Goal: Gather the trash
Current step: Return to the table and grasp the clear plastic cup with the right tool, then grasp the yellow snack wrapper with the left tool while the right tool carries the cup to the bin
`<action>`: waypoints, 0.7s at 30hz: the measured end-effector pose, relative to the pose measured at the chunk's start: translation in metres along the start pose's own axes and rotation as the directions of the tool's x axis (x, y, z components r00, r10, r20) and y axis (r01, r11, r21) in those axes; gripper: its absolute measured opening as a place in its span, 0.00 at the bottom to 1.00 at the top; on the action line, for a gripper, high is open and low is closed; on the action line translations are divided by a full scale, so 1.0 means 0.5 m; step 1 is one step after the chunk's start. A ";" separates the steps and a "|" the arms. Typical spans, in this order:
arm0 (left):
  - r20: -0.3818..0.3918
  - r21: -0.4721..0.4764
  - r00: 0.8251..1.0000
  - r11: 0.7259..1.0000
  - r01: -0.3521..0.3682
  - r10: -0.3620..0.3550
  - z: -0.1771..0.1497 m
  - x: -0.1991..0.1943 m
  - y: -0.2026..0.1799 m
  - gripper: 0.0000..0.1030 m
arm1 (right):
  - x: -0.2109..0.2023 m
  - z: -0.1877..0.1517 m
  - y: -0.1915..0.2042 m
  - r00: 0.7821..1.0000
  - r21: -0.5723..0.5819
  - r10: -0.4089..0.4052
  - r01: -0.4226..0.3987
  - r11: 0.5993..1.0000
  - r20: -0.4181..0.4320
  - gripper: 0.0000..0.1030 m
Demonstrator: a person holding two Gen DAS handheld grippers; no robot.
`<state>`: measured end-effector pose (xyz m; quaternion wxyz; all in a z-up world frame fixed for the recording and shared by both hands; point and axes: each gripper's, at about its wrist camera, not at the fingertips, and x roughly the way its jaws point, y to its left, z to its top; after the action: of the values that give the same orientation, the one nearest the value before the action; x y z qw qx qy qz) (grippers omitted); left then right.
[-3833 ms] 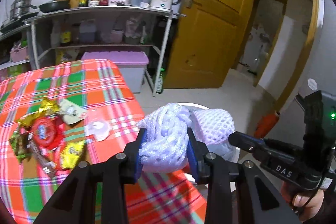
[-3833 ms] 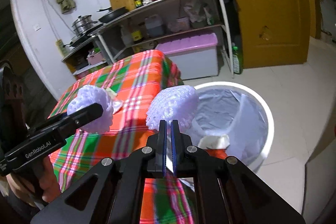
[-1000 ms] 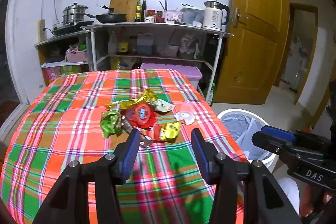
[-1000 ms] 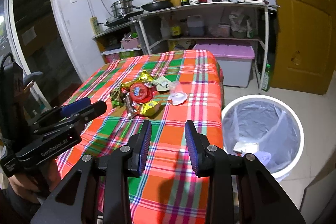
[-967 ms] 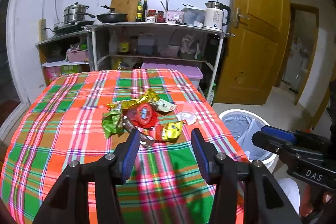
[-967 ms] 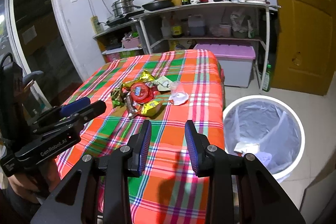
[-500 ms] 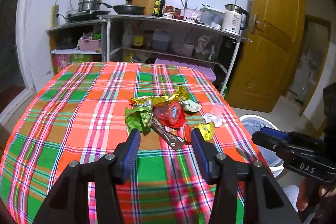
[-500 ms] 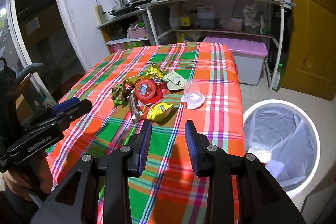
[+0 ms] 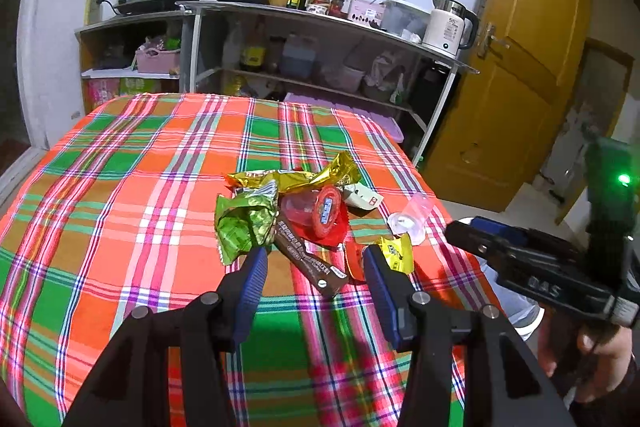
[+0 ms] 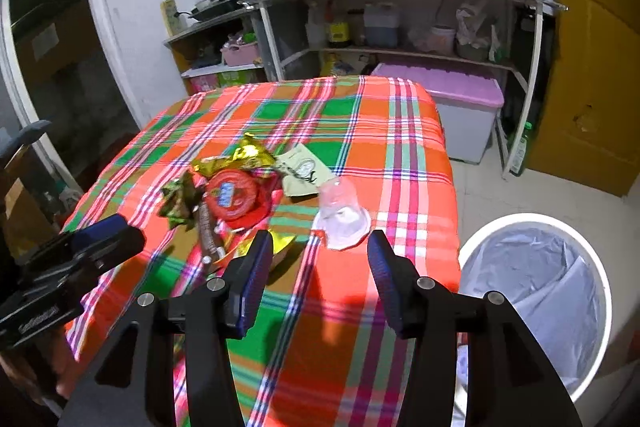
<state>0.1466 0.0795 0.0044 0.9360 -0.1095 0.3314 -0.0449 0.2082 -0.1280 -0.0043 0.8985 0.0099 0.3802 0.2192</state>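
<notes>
A pile of trash lies on the plaid tablecloth (image 9: pixel 120 211): a green wrapper (image 9: pixel 244 219), a gold wrapper (image 9: pixel 304 177), a red-lidded cup (image 9: pixel 320 213), a brown bar wrapper (image 9: pixel 308 261), a yellow wrapper (image 9: pixel 396 251) and a clear plastic cup (image 9: pixel 412 219). My left gripper (image 9: pixel 314 263) is open and empty, just short of the brown wrapper. My right gripper (image 10: pixel 318 253) is open and empty, near the clear cup (image 10: pixel 342 211). The white trash bin (image 10: pixel 540 299) with a grey liner stands on the floor right of the table.
Metal shelves (image 9: pixel 320 19) with pans, bottles and a kettle (image 9: pixel 448 27) stand behind the table. A purple-lidded box (image 10: pixel 452 107) sits under them. A yellow door (image 9: pixel 516 75) is at the right. The right gripper's body (image 9: pixel 540 275) shows beside the table edge.
Both grippers have dropped their white foam nets into the bin and opened. In the last second both moved closer to the trash pile, and the right jaws spread wider.
</notes>
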 end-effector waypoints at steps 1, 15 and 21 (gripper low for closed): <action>0.000 0.000 1.000 1.000 0.002 -0.002 0.001 0.002 0.002 0.48 | 0.007 0.003 -0.003 1.000 0.002 -0.003 0.003 1.000 -0.004 0.49; -0.019 -0.013 0.999 0.999 0.035 -0.036 0.012 0.048 0.017 0.48 | 0.120 0.043 -0.023 0.997 0.010 -0.019 0.020 1.000 -0.074 0.49; -0.036 -0.007 0.998 0.999 0.052 -0.052 0.016 0.068 0.007 0.48 | 0.130 0.039 -0.038 0.997 0.033 0.005 -0.003 0.999 -0.074 0.33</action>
<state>0.1784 0.0790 -0.0112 0.9280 -0.1203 0.3456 -0.0703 0.2692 -0.1161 -0.0380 0.8830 0.0172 0.4169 0.2149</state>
